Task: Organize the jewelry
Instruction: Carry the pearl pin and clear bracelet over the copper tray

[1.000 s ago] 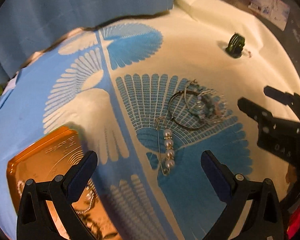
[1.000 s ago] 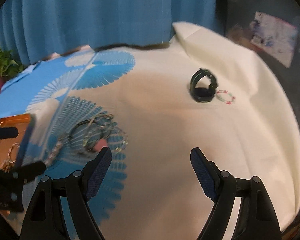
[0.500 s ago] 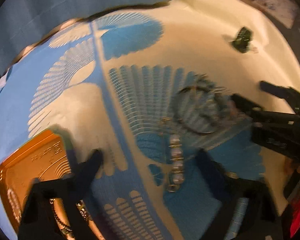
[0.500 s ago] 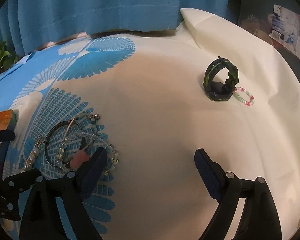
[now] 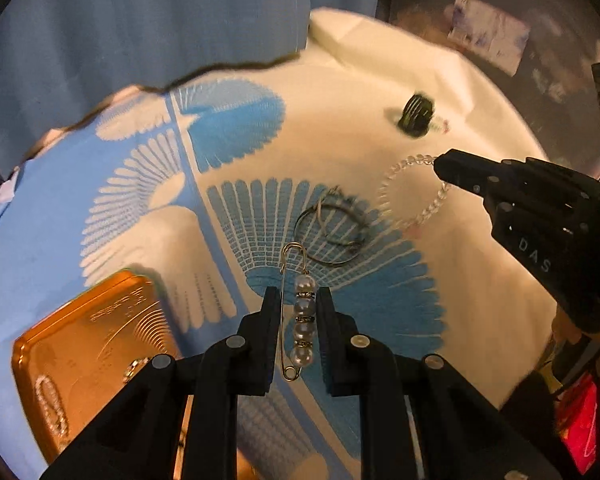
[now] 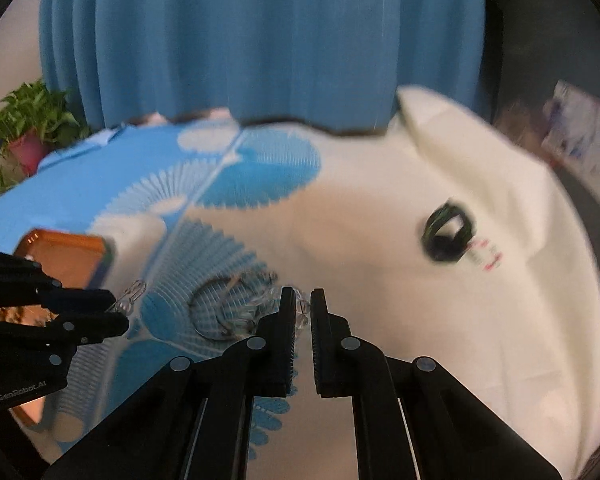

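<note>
- A table under a cream cloth [image 5: 440, 320] with blue fan prints stands before a blue curtain [image 6: 260, 40].
- The left gripper [image 5: 296, 320] has just been closing and is clamped on the pearl pin [image 5: 300, 320], lengthwise between the pads, clear of the cloth; judged, for carrying to the tin.
- The orange tin [image 5: 80, 340], near the cloth's left edge, holds chains; judged the sorting destination.
- The right gripper [image 6: 300, 312] has just closed on the clear bead bracelet [image 5: 412, 196], pinching one strand so the loop hangs free.
- A wire hoop [image 5: 332, 236] remains mid-cloth on a blue fan.
- A dark watch [image 6: 448, 236] and a small pink-white bracelet [image 6: 486, 258] sit toward the far right corner, untouched.
</note>
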{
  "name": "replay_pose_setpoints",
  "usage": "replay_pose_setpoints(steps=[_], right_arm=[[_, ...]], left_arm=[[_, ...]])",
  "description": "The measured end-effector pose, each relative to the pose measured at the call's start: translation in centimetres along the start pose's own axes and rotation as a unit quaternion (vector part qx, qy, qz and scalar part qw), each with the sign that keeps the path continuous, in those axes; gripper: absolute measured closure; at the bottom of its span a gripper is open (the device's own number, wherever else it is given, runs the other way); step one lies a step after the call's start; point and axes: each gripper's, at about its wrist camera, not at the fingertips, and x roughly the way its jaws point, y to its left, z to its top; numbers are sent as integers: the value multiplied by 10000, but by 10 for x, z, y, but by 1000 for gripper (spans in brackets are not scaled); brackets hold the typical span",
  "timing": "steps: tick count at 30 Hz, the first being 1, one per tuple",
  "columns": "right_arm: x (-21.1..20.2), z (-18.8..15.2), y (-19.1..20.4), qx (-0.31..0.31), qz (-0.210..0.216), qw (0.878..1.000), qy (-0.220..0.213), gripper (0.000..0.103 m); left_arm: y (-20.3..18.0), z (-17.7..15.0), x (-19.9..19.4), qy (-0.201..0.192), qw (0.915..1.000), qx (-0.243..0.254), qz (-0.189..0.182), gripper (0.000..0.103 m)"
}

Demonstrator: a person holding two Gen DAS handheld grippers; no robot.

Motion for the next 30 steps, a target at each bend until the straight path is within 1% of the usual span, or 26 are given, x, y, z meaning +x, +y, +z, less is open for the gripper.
replay_pose_setpoints(steps=[3, 7, 13, 16, 21, 25, 30], right_arm=[[-30, 10, 4, -92, -101, 9997, -183, 95], [-72, 13, 8, -134, -253, 9989, -378, 95], [-132, 2, 18, -68, -326, 9981, -523, 95], [-162, -13, 32, -82, -299, 9980, -556, 95], [-210, -48, 63, -54, -182, 9981, -589, 95], [-233, -82, 90, -21, -2, 9987, -514, 95], [-262, -126, 131, -164, 207, 9988, -411, 95]], left_arm=[[-6, -4, -29, -224, 9997, 29, -14, 88], [-6, -19, -71, -490, 9988, -15, -59, 88], [-5, -61, -132, -796, 9967, -102, -107, 88], [-5, -86, -157, -902, 9958, -127, -83, 88], [-9, -135, -192, -978, 9951, -161, 8, 88], [-13, -173, -214, -1092, 9938, -139, 145, 88], [-19, -219, -235, -1271, 9910, -258, 338, 88]])
